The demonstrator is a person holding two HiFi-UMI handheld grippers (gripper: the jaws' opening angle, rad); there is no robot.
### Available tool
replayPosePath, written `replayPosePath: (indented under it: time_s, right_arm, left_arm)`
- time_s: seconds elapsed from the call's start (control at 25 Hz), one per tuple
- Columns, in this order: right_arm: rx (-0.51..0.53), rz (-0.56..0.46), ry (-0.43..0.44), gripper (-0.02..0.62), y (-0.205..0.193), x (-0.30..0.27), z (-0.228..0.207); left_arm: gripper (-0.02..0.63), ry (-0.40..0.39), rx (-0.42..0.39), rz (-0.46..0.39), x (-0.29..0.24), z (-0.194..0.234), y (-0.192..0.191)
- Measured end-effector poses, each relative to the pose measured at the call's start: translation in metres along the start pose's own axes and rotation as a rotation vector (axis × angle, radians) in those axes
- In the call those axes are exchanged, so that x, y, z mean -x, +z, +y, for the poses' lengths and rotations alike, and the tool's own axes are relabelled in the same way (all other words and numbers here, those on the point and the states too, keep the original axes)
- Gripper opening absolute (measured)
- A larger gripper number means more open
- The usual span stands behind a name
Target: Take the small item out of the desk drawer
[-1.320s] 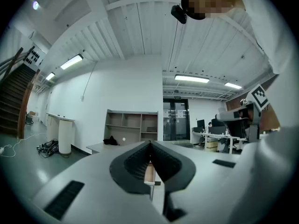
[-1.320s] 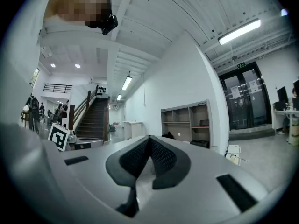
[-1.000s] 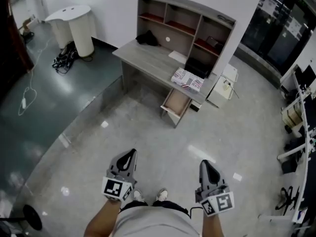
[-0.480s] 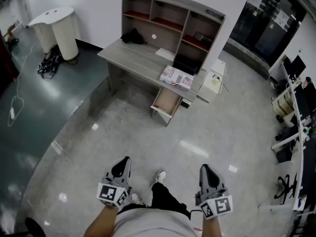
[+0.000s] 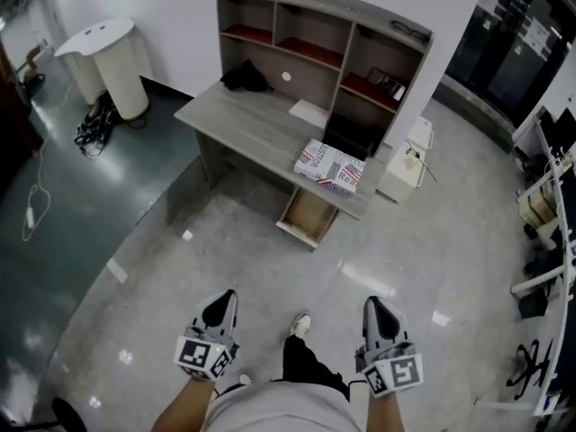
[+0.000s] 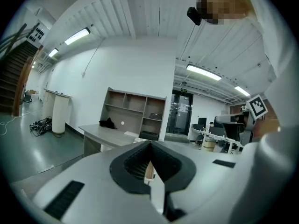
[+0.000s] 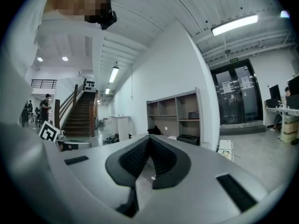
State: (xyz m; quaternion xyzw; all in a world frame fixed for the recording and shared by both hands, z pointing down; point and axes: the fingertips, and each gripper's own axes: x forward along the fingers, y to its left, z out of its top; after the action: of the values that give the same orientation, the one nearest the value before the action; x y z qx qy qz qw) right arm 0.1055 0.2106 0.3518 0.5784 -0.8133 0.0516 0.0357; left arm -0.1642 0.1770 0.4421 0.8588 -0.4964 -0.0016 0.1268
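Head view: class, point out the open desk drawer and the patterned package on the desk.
Open desk drawer (image 5: pixel 309 214): head view, its bare inside floor.
Patterned package (image 5: pixel 330 166): head view, middle of its top.

No word or number can be read for certain. On the desk (image 5: pixel 252 124), at 12 o'clock from the person, a printed box (image 5: pixel 331 165) carries red and dark lettering too small to make out. The cubes of the left gripper (image 5: pixel 220 302) and the right gripper (image 5: pixel 376 309), at 7 and 5 o'clock, bear black-and-white square patterns, not letters. A green sign (image 6: pixel 185 91) at 12 o'clock over the glass door (image 7: pixel 236 94) and the sheets (image 7: pixel 227 86) on the glass stay illegible.
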Motion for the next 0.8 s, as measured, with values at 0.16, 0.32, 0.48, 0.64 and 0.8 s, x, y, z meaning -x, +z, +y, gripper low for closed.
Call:
replayPosePath:
  time_s: [0.16, 0.32, 0.48, 0.64, 0.8]
  right_arm:
    - [-0.008, 0.011, 0.034, 0.021, 0.009, -0.057, -0.066]
    - [0.072, 0.003, 0.074, 0.021, 0.026, -0.103, -0.119]
    - [0.08, -0.011, 0.111, 0.021, 0.035, -0.138, -0.145]
    - [0.06, 0.004, 0.146, 0.021, 0.034, -0.164, -0.152]
    - [0.066, 0.02, 0.174, 0.021, 0.035, -0.183, -0.15]
  left_arm:
    - [0.018, 0.02, 0.015, -0.011, -0.084, -0.006, 0.021]
    - [0.018, 0.039, 0.046, -0.008, -0.146, -0.016, 0.031]
    - [0.018, 0.057, 0.064, -0.004, -0.184, -0.015, 0.037]
    - [0.018, 0.086, 0.089, -0.007, -0.206, -0.005, 0.043]
    - [0.018, 0.091, 0.109, 0.003, -0.223, 0.005, 0.041]
